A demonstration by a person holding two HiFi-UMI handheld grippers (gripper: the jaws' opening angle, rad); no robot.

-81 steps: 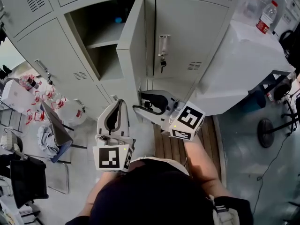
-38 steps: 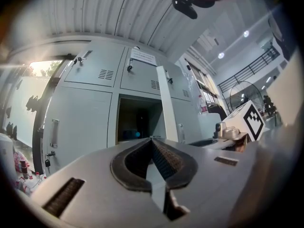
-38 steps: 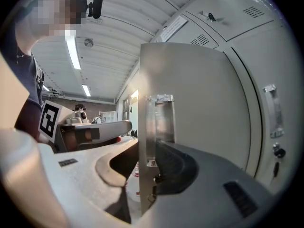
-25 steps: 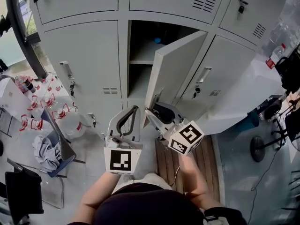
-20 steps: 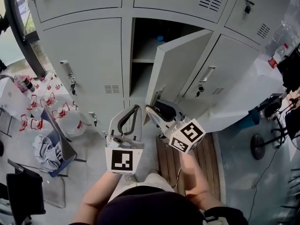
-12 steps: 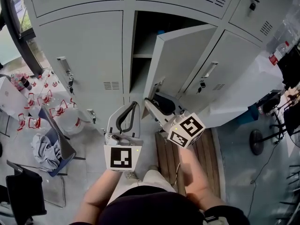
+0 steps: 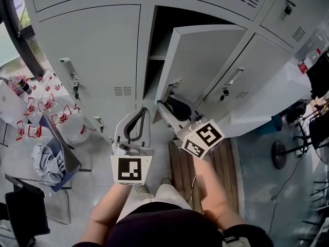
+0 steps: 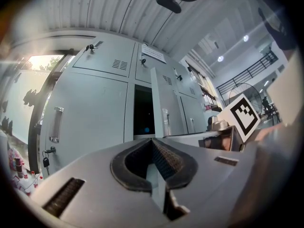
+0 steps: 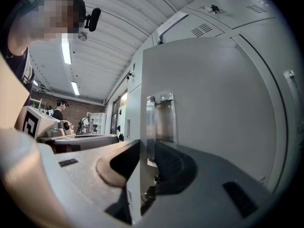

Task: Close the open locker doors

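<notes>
Door [image 7: 205, 60] nearer shut than before

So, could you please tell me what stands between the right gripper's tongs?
The open locker door's free edge, just below its handle; the right gripper view shows it.

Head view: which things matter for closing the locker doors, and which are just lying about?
Job: open locker door; right gripper, jaws astride its edge.
Lying about: red-labelled bottles on floor; large clear jug; crumpled cloth; water bottle at right.
</notes>
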